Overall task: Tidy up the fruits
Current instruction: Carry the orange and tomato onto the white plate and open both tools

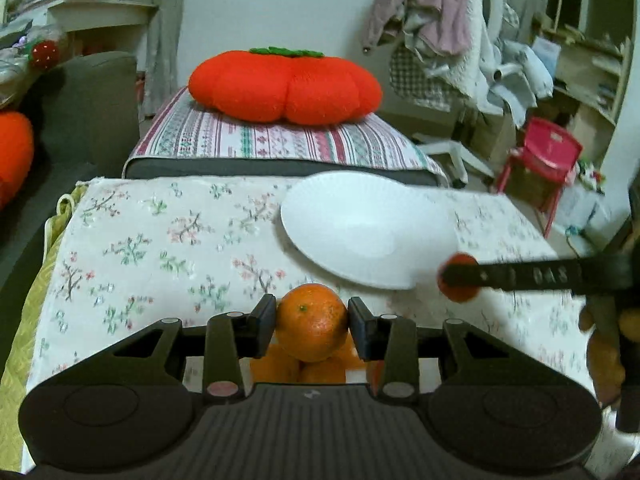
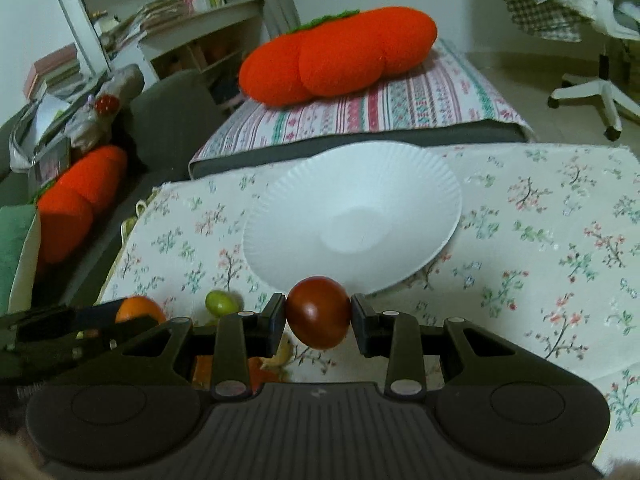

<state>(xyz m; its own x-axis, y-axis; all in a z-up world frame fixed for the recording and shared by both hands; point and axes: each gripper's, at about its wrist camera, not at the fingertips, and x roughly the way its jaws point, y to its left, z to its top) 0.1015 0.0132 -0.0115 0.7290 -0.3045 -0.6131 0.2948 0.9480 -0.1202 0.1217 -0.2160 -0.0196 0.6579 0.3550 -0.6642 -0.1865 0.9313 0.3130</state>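
My left gripper point(image 1: 312, 326) is shut on an orange point(image 1: 311, 322), held above more oranges point(image 1: 296, 370) on the floral tablecloth point(image 1: 160, 240). My right gripper point(image 2: 319, 320) is shut on a dark red round fruit point(image 2: 318, 312), just in front of the white paper plate point(image 2: 352, 216). The plate point(image 1: 360, 228) holds nothing. In the left wrist view the right gripper point(image 1: 460, 278) comes in blurred from the right with the red fruit point(image 1: 458, 278). In the right wrist view the left gripper and its orange point(image 2: 138, 310) are at lower left; a small green fruit point(image 2: 221, 303) lies on the cloth.
A big orange plush cushion point(image 1: 284, 84) sits on a striped cushion point(image 1: 280, 140) behind the table. A yellowish fruit piece point(image 2: 280, 356) lies under my right gripper. A sofa with another orange plush point(image 2: 76, 204) is left; a red child's chair point(image 1: 540, 160) and an office chair are right.
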